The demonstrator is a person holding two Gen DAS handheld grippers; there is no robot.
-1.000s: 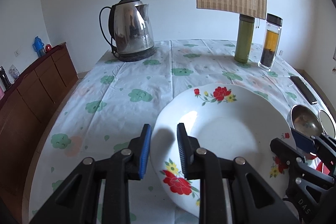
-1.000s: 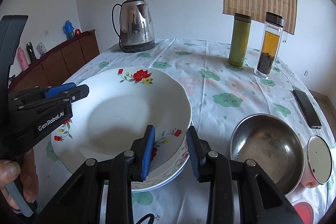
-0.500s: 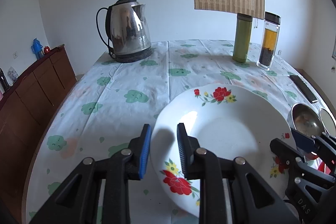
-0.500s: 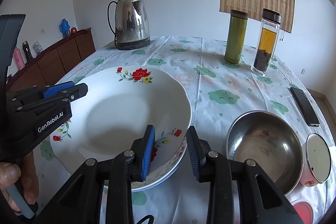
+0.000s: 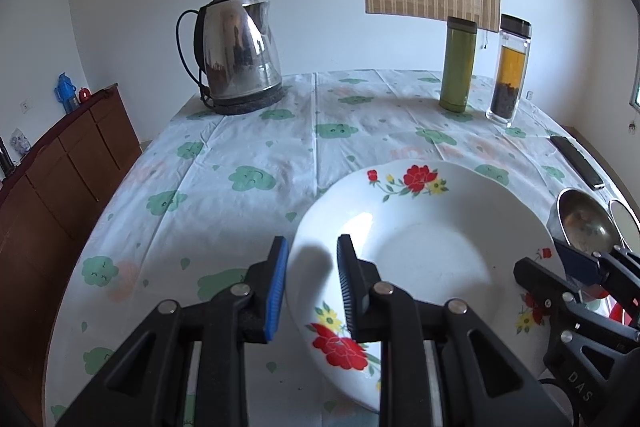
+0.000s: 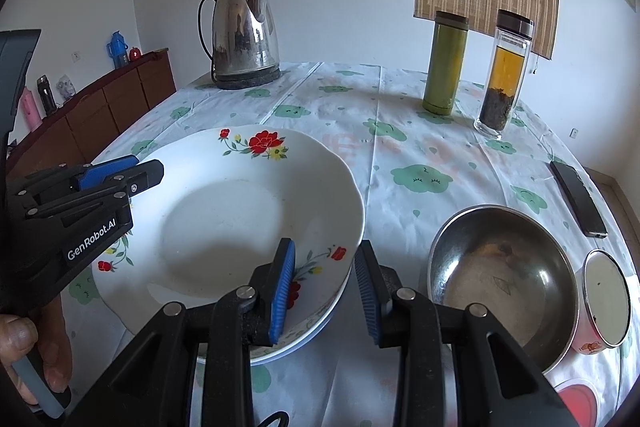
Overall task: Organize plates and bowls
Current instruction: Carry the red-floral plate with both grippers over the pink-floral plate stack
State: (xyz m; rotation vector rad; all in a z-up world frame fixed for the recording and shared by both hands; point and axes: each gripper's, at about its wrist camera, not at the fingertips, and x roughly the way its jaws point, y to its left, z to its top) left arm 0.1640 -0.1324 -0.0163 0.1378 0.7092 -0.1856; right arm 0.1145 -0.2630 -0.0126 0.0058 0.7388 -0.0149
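plate (image 5: 432, 239) unmoved, rim between both claws

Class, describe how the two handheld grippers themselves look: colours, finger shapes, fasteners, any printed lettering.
Both are matte black plastic linkages joined by silver round-headed pins. The left gripper and the right gripper each carry flat ribbed blue pads. White lettering reads GenRobot.AI on the left body, DAS on the right. A grey handle shows in the bare hand.

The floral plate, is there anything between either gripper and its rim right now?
Nothing visible. The left gripper and the right gripper each straddle the floral plate at its rim, jaws open. The steel bowl sits off to the right.
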